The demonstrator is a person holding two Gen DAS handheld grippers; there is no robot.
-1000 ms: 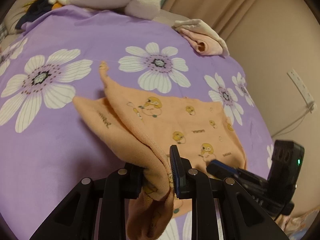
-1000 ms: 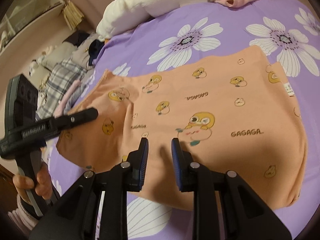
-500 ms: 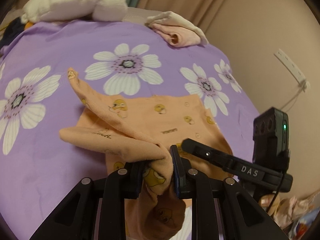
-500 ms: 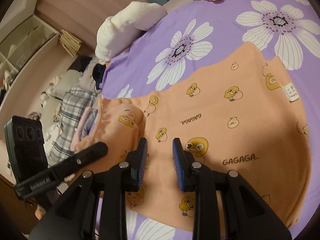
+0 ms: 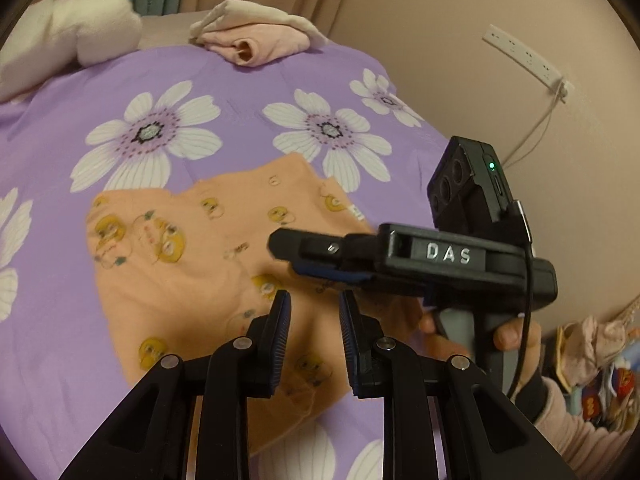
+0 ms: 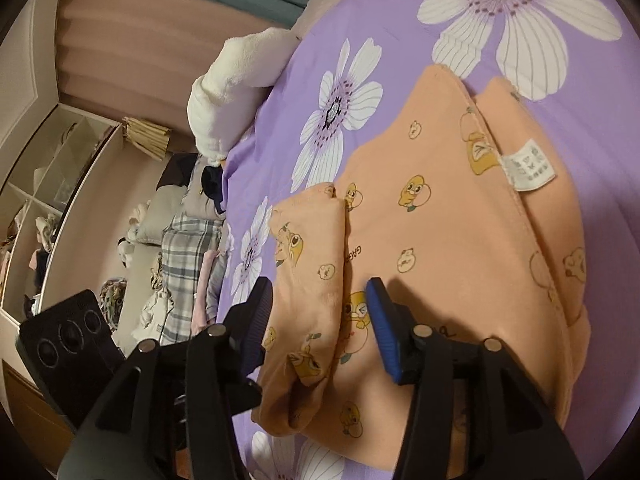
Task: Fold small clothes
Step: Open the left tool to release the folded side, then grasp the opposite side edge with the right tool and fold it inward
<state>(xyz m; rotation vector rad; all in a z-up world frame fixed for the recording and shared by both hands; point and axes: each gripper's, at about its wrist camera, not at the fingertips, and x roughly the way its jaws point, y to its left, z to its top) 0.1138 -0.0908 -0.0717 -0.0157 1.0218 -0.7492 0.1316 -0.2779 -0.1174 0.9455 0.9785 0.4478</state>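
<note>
Jaws, left gripper (image 5: pixel 313 302): stood parted with nothing between them, poised above the near part of the orange garment (image 5: pixel 192 256); no cloth was pinched.
Jaws, right gripper (image 6: pixel 320 300): stood wide apart, also empty, straddling the folded-over flap (image 6: pixel 312 280) from above; whether the tips touched the cloth could not be told.
White plush bundle (image 5: pixel 60 44): lay at the far left edge of the bed, beside the curtains.
Bedsheet (image 5: pixel 224 80): was purple with large white flowers and carried everything else.
Orange garment: lay spread on the sheet at centre, printed with small yellow cartoon figures; in the right wrist view its left portion was doubled over onto the body, and a white care label (image 6: pixel 528 168) showed near a seam on the right.
Pink and cream clothes (image 5: pixel 256 40): sat bunched at the far edge of the bed, well apart from the orange garment.
Right gripper, seen from the left wrist view (image 5: pixel 280 245): reached in from the right, its fingers lying across the garment's right part; the handle bore the letters "DAS" and a green light glowed on the camera block.
Right hand (image 5: pixel 508 336): gripped that handle, in a pink sleeve.
Power strip (image 5: pixel 524 60): was fixed on the wall at far right, its cable hanging down.
</note>
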